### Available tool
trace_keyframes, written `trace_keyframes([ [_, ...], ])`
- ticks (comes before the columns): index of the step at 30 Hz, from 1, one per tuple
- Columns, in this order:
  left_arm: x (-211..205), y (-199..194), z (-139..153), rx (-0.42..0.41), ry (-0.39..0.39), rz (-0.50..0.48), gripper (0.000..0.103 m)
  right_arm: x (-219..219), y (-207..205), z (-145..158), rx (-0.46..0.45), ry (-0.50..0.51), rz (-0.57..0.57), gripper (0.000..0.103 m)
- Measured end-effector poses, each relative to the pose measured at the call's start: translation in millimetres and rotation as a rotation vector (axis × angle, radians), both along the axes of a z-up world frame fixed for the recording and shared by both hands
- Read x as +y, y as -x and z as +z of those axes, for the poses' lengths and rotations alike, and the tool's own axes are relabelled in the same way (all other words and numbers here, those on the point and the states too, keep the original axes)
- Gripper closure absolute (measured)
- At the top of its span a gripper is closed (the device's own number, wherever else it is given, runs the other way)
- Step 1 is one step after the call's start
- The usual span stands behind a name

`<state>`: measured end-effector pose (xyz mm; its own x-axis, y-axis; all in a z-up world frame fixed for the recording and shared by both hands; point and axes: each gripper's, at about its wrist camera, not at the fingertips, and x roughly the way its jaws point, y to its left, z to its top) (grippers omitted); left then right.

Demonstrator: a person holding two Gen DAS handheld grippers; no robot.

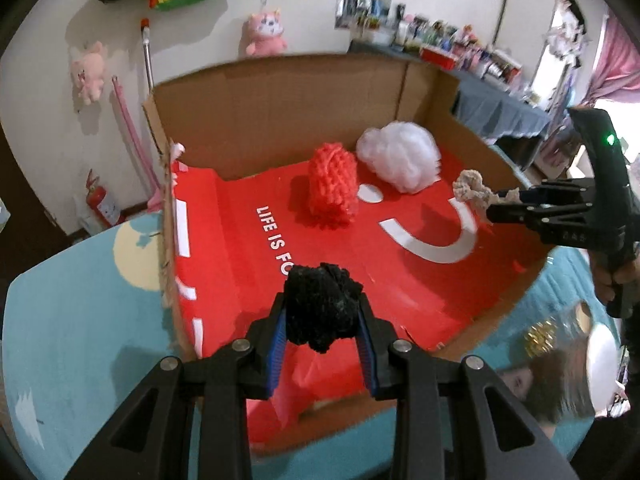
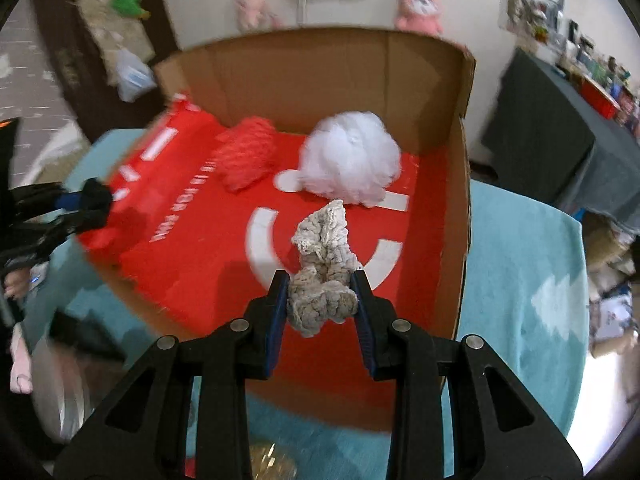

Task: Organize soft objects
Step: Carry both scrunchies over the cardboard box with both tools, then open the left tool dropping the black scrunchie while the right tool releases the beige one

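Cardboard box [image 1: 280,120] with red floor on teal tabletop [image 1: 80,320], near side open, white fluff ball [image 1: 398,160] and red knit bundle [image 1: 332,188] near back wall, left gripper [image 1: 322,334] fingers clamped on black yarn ball [image 1: 322,308] over box front edge, right gripper [image 2: 320,304] fingers pinching beige knit scrap [image 2: 320,300] above box floor.

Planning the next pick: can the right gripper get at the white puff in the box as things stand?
Probably not yet. The right gripper is shut on the beige knit piece, so it has no free grasp. The path itself looks open: the white puff lies uncovered on the box floor ahead.
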<state>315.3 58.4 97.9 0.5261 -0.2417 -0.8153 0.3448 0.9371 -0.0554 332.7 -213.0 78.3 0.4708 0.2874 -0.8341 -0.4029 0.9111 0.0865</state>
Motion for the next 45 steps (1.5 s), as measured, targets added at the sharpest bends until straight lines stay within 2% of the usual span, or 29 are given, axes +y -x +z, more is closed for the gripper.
trace_keyframes([
  [2, -6.2, -13.1, -6.9, 0.044, -0.019, 0.007, 0.07, 7.1, -14.0, -7.0, 0.029, 0.036, -0.014, 0.073],
  [6, -16.3, -32.8, -15.9, 0.073, -0.061, 0.02, 0.07, 18.7, -37.3, -22.3, 0.086, 0.113, -0.034, 0.073],
  [12, -26.6, -51.7, -29.3, 0.095, -0.119, 0.029, 0.069, 28.3, -52.4, -38.3, 0.095, 0.209, -0.047, 0.073],
  [19, -24.8, -60.0, -44.8, 0.125, -0.15, 0.052, 0.069, 25.7, -57.6, -41.5, 0.099, 0.209, -0.051, 0.073],
  [30, -21.0, -63.7, -51.3, 0.132, -0.155, 0.065, 0.066, 29.3, -56.6, -41.0, 0.09, 0.221, -0.034, 0.072],
  [32, -22.1, -66.2, -51.9, 0.133, -0.152, 0.066, 0.063, 31.4, -56.4, -41.3, 0.089, 0.227, -0.032, 0.071],
  [34, -22.0, -65.8, -52.0, 0.131, -0.147, 0.068, 0.059, 33.8, -55.0, -40.8, 0.083, 0.233, -0.029, 0.066],
  [36, -19.7, -64.2, -50.8, 0.124, -0.135, 0.072, 0.052, 38.1, -51.9, -39.7, 0.078, 0.231, -0.007, 0.057],
  [41, -12.9, -56.5, -38.2, 0.088, -0.094, 0.08, 0.035, 46.9, -42.8, -33.5, 0.033, 0.26, 0.003, 0.046],
  [45, -10.2, -42.6, -20.9, 0.051, -0.046, 0.089, 0.03, 44.8, -36.7, -21.1, 0.017, 0.242, -0.011, 0.045],
])
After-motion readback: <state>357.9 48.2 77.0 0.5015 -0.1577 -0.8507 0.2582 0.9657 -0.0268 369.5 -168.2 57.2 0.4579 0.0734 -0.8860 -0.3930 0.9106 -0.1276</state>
